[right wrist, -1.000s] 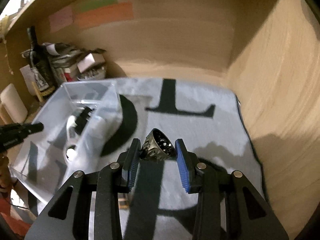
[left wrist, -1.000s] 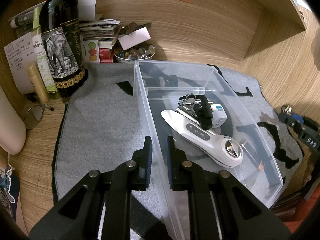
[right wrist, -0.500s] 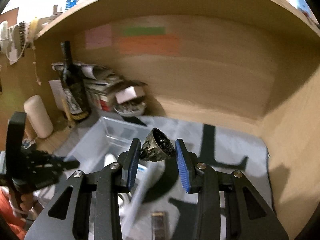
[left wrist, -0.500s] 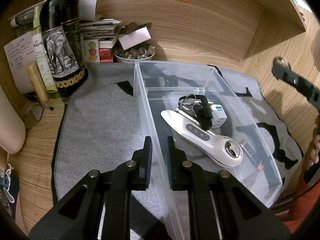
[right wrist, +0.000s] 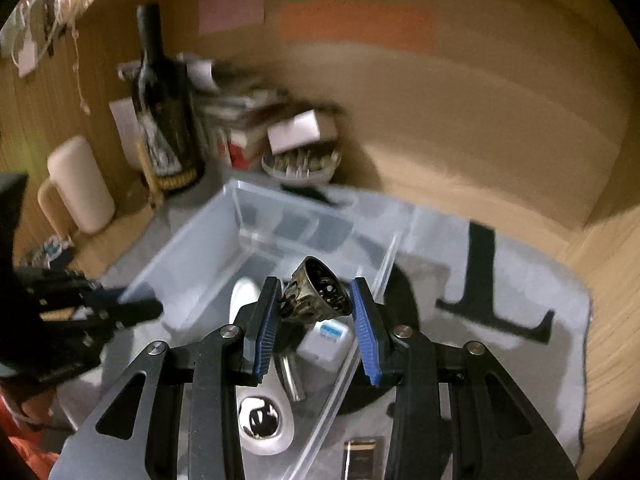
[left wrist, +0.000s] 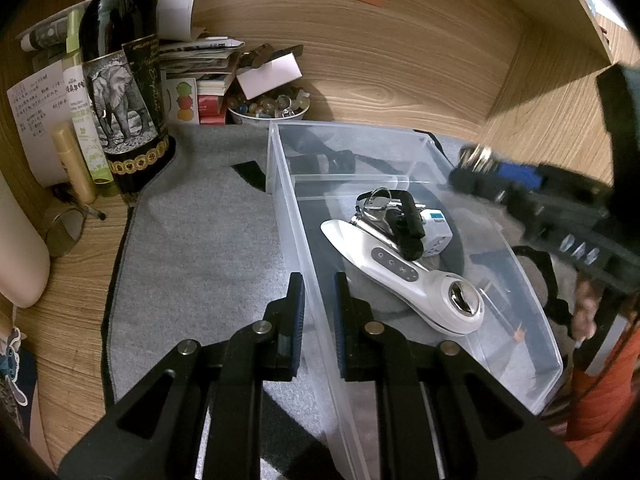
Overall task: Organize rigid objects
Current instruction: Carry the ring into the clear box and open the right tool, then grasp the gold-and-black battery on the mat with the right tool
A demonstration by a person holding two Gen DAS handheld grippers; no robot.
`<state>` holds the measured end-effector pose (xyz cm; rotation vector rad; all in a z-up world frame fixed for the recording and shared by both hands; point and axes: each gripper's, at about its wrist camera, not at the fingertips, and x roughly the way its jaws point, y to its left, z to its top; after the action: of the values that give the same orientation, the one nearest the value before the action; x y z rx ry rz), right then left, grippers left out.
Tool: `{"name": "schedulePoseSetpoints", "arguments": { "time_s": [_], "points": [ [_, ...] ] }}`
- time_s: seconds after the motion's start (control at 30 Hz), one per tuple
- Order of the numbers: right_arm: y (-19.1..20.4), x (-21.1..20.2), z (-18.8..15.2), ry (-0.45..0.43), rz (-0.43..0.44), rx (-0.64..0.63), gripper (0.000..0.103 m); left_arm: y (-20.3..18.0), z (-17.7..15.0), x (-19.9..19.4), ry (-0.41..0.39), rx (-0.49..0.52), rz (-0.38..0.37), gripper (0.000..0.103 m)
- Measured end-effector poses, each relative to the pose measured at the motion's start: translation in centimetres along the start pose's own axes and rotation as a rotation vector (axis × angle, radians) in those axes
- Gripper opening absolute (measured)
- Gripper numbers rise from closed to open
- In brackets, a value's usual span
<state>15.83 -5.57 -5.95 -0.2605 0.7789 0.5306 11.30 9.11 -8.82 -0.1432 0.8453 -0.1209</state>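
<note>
One clear plastic bin (left wrist: 400, 168) is seen on a grey mat (left wrist: 200, 248), with one divider wall across its far end. Three loose items are counted in the main compartment: one white handheld device (left wrist: 404, 276), one key bunch with a black fob (left wrist: 396, 216), one small white cube adapter (left wrist: 434, 232). Two grippers are in play. The left gripper (left wrist: 318, 312) is clamped on the bin's left wall, fingers nearly together with the thin plastic between them. The right gripper (right wrist: 314, 308) is held above the bin's right side, partly open, with one ornate dark metal ring-shaped piece (right wrist: 318, 292) pinched between its blue pads. One wine bottle (left wrist: 124, 92) with an elephant label, one bowl of small stones (left wrist: 268, 106) and one paper stack are noted at the far left. Only the left wrist view shows the grip on the bin wall and the bottle label sharply; the held ring is just a blurred glint there. Only the right wrist view shows the ring clearly, plus one small dark rectangular item (right wrist: 360, 454) on the mat outside the bin's near right side.
</note>
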Motion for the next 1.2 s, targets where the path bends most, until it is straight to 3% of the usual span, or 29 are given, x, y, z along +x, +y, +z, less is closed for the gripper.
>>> {"name": "schedulePoseSetpoints", "arguments": {
  "time_s": [0.37,0.6,0.93,1.2],
  "points": [
    [0.4,0.6,-0.7,0.045,0.009,-0.019,0.033,0.0,0.0,0.0,0.0,-0.001,0.0,0.012],
    [0.4,-0.8,-0.6,0.01,0.014,-0.008,0.044,-0.1,0.0,0.0,0.002,0.003,0.002,0.012],
    [-1.9,-4.1,-0.7,-0.051,-0.072,0.03,0.044,0.0,0.0,0.0,0.001,0.002,0.001,0.012],
    [-4.4,-4.8,-3.0,-0.009,-0.144,0.09,0.044,0.0,0.0,0.0,0.002,0.002,0.001,0.012]
  ]
}}
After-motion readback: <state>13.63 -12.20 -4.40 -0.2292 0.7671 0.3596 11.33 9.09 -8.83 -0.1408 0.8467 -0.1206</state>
